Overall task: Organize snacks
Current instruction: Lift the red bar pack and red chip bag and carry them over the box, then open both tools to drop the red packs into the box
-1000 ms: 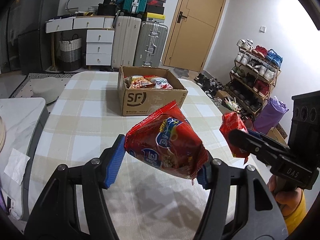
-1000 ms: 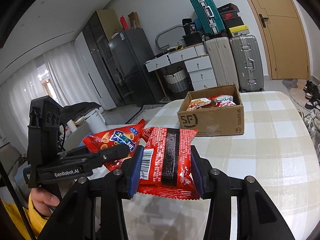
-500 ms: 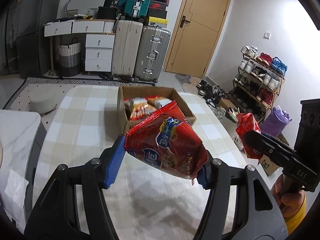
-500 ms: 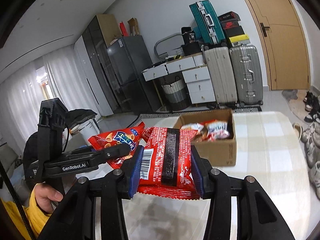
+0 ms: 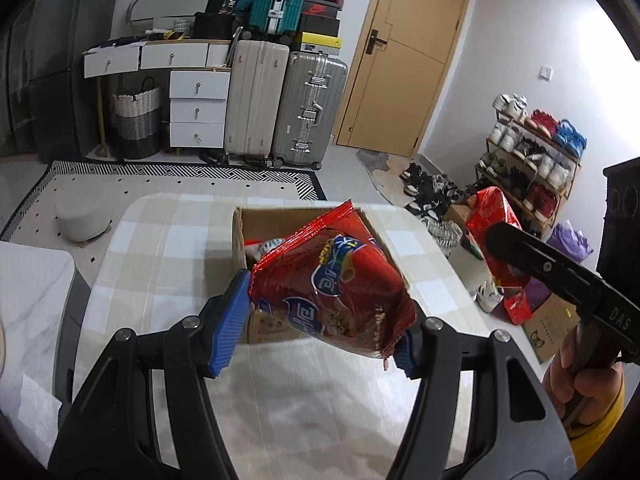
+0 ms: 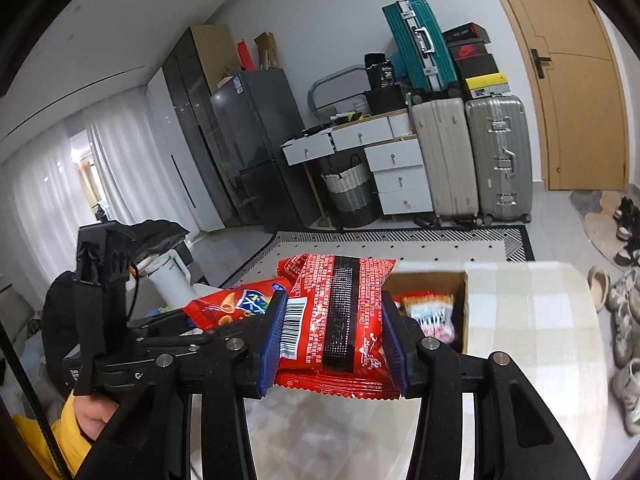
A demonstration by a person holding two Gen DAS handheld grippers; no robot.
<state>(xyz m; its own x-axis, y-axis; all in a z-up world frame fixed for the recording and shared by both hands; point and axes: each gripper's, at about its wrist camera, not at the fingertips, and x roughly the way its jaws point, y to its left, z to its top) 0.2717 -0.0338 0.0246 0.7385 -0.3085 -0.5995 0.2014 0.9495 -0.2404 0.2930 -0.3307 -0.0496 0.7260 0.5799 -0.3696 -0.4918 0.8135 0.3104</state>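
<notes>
Snack packets are clamped in both grippers above the checked desk (image 5: 160, 264): the left gripper (image 5: 320, 316) pinches a red chip bag (image 5: 332, 296), the right gripper (image 6: 332, 344) a red barcoded packet (image 6: 340, 312), jaws closed tight, just near the cardboard box (image 5: 256, 220).

**Setting: lived-in home**

A domestic room is indicated: suitcases (image 5: 284, 108) stacked by a wooden door (image 5: 404, 60), a loaded shoe rack (image 5: 532, 160), a white drawer unit (image 6: 400, 176), a refrigerator (image 6: 260, 148), curtained windows (image 6: 52, 196).
</notes>
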